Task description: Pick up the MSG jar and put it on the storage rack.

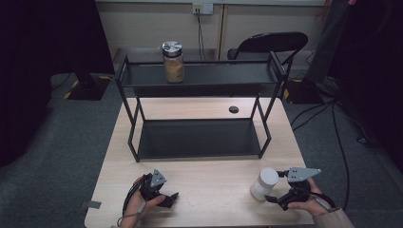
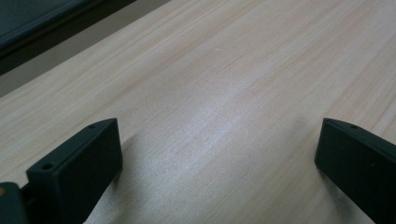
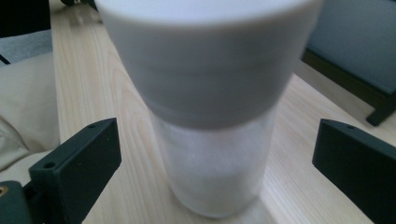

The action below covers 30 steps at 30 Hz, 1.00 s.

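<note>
Pale wooden table (image 1: 209, 190), unlabelled white jar (image 1: 264, 184) between right gripper (image 1: 274, 195) wide jaws, left gripper (image 1: 170, 197) jaws wide over bare wood

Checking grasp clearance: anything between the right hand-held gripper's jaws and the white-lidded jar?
Nothing. In the right gripper view the white-lidded jar stands between the open jaws of the right hand-held gripper, with bare wooden table in the gaps on both sides.

lab: black curtains (image 1: 52, 33), floor cables (image 1: 332, 118), test table (image 1: 209, 199)
</note>
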Each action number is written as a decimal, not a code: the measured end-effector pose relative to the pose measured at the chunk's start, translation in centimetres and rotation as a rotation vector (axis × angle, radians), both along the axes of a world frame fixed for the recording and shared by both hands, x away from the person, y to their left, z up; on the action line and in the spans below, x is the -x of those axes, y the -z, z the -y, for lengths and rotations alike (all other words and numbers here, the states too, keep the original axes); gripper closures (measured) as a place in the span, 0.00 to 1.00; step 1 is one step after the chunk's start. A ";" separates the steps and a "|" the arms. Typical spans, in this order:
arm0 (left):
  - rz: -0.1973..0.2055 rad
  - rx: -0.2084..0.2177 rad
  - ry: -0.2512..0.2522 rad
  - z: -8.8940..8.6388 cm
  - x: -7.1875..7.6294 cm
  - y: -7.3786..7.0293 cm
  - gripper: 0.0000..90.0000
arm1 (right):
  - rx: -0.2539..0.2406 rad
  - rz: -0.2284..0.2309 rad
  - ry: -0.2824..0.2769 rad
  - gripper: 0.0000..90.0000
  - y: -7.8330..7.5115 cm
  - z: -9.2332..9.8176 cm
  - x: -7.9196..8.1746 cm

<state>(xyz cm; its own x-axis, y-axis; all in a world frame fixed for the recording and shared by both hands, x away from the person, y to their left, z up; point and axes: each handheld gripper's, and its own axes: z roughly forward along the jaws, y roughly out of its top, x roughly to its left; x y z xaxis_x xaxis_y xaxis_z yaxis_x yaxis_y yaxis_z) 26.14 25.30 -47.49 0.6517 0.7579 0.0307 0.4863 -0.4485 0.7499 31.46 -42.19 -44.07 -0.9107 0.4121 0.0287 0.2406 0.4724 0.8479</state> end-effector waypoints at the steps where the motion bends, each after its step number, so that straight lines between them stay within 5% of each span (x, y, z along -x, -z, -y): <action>1: -0.001 0.001 -0.001 0.0 0.0 0.0 0.00 | 0.000 0.001 -0.002 0.00 -0.1 -0.2 -0.1; 18: 0.000 0.000 0.000 0.0 0.0 0.0 0.00 | -0.003 0.093 -0.087 0.37 -0.1 -1.2 -1.2; 30: 0.000 0.001 0.000 0.0 0.0 0.0 0.00 | 0.026 0.110 -0.053 0.38 -0.8 -2.1 -0.2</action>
<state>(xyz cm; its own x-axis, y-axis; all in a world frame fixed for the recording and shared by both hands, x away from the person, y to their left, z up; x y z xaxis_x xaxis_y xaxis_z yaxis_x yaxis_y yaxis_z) 26.14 25.31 -47.49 0.6515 0.7580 0.0303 0.4864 -0.4480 0.7501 31.70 -40.12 -43.24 -0.9284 0.3624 -0.0823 0.1210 0.5041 0.8551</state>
